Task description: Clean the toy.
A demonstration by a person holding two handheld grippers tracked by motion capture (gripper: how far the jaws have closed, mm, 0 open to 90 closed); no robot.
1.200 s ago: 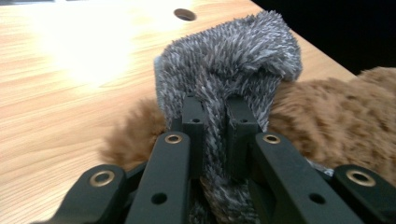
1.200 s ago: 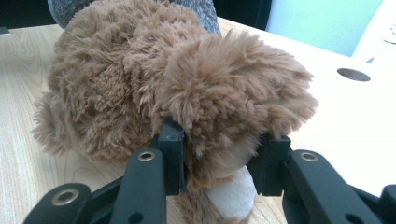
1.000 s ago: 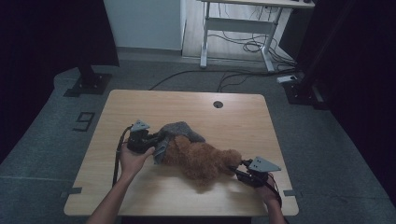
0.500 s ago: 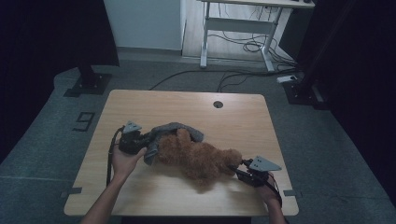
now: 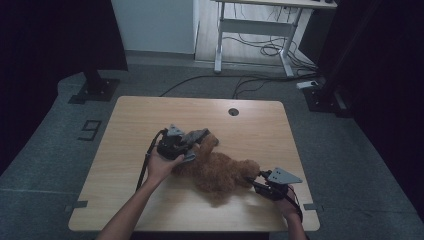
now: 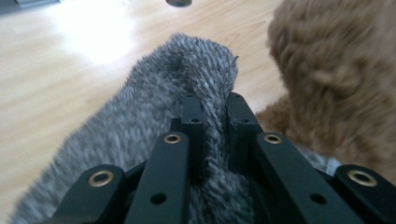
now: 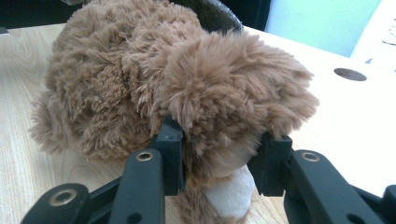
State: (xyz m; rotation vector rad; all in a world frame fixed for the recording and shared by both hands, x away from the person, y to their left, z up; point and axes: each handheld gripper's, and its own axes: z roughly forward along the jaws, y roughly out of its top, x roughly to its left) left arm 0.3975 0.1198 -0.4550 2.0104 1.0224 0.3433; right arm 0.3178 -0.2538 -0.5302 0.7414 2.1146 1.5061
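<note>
Lying diagonally, plush toy [image 5: 215, 170]; right claw [image 7: 219, 161] clamps limb, left claw [image 6: 212, 126] pinches grey cloth [image 6: 159, 102].

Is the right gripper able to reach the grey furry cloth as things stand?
Probably not: the right gripper is clamped on the brown plush toy, whose body lies between it and the grey cloth.

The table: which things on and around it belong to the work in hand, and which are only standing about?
In the work:
brown plush toy, clamped by the right gripper
grey furry cloth, pinched by the left gripper

Standing about:
white desk frame behind
cables on the floor
</note>
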